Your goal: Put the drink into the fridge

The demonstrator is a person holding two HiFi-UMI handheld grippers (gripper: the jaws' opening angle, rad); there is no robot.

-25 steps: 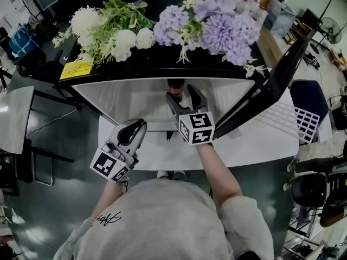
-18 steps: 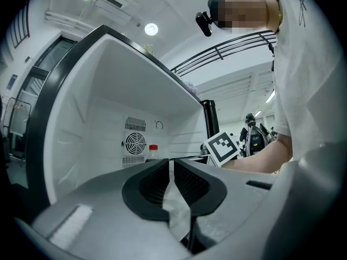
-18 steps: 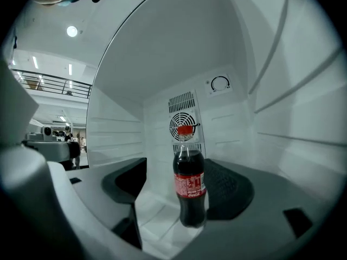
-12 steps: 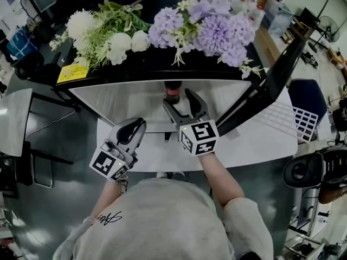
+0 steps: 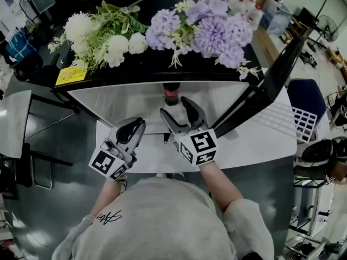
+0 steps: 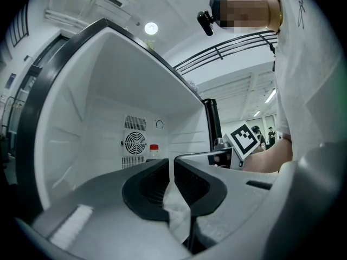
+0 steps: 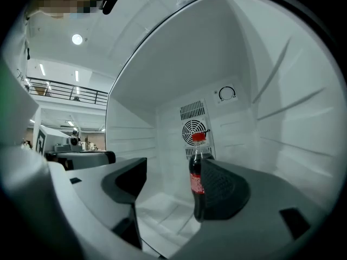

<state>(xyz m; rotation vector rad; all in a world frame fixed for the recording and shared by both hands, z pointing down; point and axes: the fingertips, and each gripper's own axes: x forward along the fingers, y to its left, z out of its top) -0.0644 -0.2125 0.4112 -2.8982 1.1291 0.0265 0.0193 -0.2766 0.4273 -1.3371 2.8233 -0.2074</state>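
While the drink (image 7: 196,180), a dark bottle with a red cap, stands upright on the white floor of the open fridge (image 7: 135,112), in front of the round fan grille (image 7: 194,130), the right gripper (image 7: 173,172) has its jaws wide apart with nothing between them, and the bottle shows partly behind one jaw. In the head view the left gripper (image 5: 133,129), at lower left of centre, has its jaws almost together and empty. Flowers (image 5: 200,26) lie on the fridge top, in the upper part of the frame.

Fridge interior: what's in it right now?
One cola bottle stands upright in the fridge, before the rear fan grille. Nothing else shows. A jaw of the open right gripper covers the bottle's base.
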